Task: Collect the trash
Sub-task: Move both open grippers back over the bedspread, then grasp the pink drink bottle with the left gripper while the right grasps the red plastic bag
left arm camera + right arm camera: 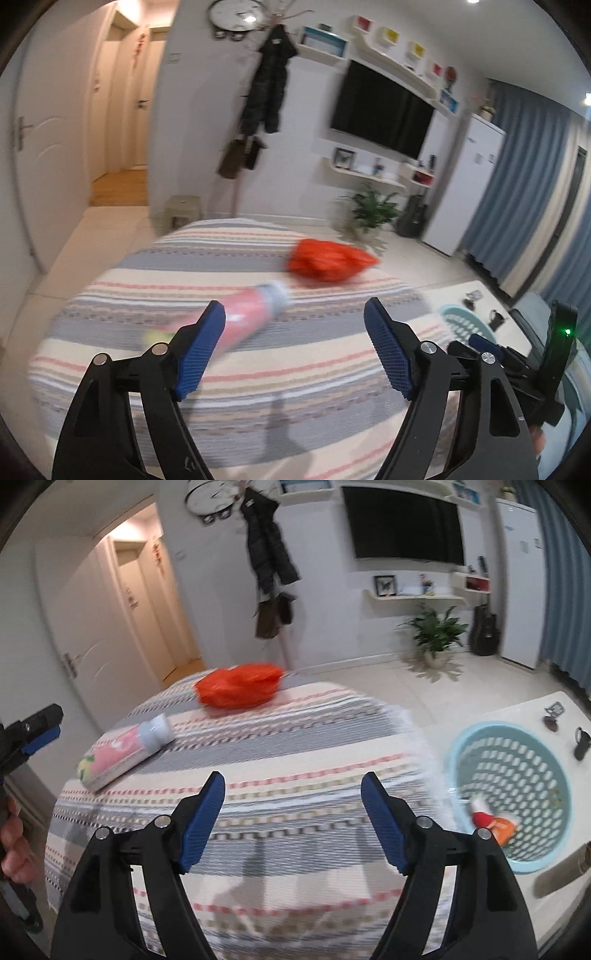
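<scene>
On the round table covered by a striped cloth of grey, cream and pink bands (295,738), two pieces of trash lie well apart from each other: a crumpled orange-red plastic bag (238,685) toward the far edge, and a pink cylindrical package with a pale blue-grey cap (125,751) lying on its side nearer the table's left edge. Both grippers hover above the near part of the cloth and hold nothing. The left gripper (293,347) has its blue ribbed pads spread wide, and in its own view the pink package sits just beyond its left finger, blurred. The right gripper (291,821) likewise has its jaws wide apart, with only bare cloth between them. To the right of the table, on a pale surface, stands a light blue round plastic basket with a perforated wall (517,760); inside it lies a small red, orange and white wrapper (491,821). Behind the table a green potted plant (436,631) sits on the tiled floor below a black wall-mounted television (406,528)
</scene>
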Action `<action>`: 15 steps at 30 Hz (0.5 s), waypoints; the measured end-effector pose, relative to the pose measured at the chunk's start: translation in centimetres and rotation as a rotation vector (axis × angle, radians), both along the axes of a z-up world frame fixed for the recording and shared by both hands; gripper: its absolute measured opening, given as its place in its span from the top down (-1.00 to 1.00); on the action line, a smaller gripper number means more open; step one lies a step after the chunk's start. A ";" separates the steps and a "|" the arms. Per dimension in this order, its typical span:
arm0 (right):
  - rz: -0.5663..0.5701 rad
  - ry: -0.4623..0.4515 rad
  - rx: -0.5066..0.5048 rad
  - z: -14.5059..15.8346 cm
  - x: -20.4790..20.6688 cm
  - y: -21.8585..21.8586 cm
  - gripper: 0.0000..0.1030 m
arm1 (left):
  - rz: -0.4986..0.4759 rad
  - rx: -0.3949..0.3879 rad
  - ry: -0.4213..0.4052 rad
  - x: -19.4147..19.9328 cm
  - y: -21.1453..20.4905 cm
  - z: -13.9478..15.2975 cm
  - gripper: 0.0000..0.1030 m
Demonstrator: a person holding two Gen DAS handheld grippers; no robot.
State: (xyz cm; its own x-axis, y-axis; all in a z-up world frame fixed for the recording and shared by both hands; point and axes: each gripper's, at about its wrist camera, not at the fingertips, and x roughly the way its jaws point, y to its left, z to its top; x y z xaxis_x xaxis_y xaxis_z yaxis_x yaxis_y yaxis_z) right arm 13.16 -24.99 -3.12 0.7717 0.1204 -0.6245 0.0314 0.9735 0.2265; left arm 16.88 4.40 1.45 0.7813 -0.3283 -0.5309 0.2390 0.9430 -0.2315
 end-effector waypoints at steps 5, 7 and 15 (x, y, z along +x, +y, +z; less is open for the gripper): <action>0.076 0.029 -0.018 -0.5 2.0 4.4 -0.41 | 0.100 -0.016 0.037 1.7 4.6 -0.8 -0.46; 0.100 0.035 -0.042 -0.8 2.5 6.0 -0.41 | 0.101 -0.028 0.070 3.1 5.7 -1.7 -0.45; 0.137 0.089 -0.083 -3.4 3.2 7.4 -0.41 | 0.068 -0.057 0.186 6.2 7.0 -5.0 -0.45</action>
